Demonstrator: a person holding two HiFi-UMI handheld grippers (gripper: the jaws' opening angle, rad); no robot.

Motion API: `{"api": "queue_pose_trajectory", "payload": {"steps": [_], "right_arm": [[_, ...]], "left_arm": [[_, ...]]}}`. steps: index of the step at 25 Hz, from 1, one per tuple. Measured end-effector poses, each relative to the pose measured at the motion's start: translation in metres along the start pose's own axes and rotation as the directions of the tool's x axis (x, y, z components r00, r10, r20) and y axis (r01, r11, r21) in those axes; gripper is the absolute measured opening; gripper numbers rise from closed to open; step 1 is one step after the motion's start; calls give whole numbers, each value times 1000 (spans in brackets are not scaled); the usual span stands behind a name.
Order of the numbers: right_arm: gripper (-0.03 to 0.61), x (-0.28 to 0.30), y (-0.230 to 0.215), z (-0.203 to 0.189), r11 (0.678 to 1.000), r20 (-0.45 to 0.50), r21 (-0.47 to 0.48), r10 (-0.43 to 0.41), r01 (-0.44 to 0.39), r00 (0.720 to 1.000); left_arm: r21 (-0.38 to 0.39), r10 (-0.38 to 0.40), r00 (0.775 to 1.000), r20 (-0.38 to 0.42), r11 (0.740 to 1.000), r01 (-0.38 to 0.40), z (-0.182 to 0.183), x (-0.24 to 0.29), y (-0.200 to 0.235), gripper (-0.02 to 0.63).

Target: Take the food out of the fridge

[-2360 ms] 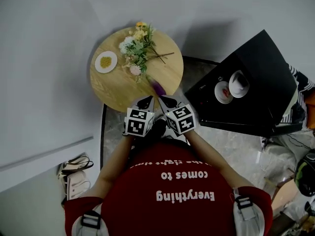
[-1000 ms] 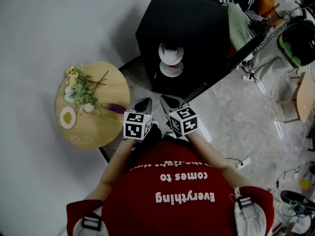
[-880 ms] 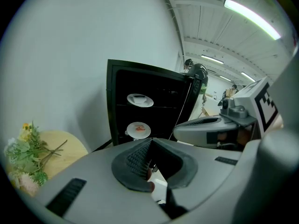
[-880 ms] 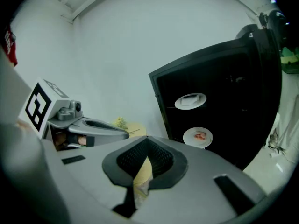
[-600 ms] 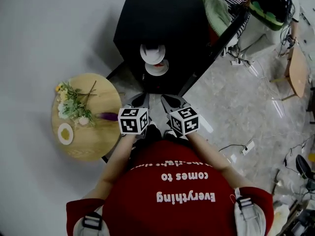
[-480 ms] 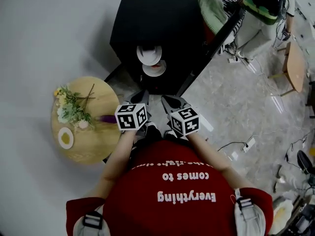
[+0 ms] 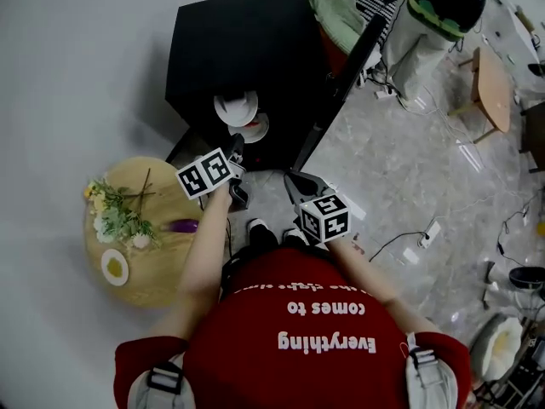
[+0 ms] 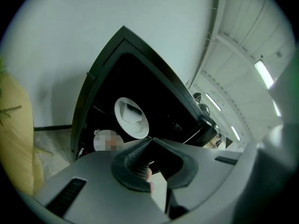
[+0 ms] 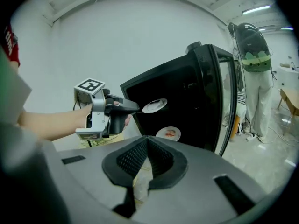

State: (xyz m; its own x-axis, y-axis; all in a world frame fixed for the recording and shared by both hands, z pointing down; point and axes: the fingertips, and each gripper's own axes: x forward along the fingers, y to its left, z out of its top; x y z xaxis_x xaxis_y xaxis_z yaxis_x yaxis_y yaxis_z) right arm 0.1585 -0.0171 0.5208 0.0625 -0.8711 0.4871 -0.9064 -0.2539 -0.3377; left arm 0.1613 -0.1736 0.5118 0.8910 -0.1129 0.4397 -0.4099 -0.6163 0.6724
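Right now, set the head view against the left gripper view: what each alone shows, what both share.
Head view only: the right gripper, the purple vegetable and the dish of yellow food. Left gripper view only: the jaws of the left gripper shut together, ceiling lights. Both: the open black fridge and the upper white plate inside.

Open fridge (image 7: 247,49) front clear; door (image 7: 339,88) aside

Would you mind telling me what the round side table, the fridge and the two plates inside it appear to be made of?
Round side table: pale wood or veneer, matt; grain lines show.
Fridge: smooth black casing, either painted metal or plastic; the look leaves it open.
Upper plate and lower plate: white and slightly glossy, likely ceramic, possibly melamine.
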Motion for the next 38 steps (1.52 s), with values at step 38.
{"api": "queue_pose_trajectory", "payload": {"steps": [38], "right_arm": [[11, 89, 7, 61, 996, -1, -48, 77, -77, 997]], "left_arm": [[-546, -120, 993, -12, 832, 94, 11, 78, 48, 106]]}}
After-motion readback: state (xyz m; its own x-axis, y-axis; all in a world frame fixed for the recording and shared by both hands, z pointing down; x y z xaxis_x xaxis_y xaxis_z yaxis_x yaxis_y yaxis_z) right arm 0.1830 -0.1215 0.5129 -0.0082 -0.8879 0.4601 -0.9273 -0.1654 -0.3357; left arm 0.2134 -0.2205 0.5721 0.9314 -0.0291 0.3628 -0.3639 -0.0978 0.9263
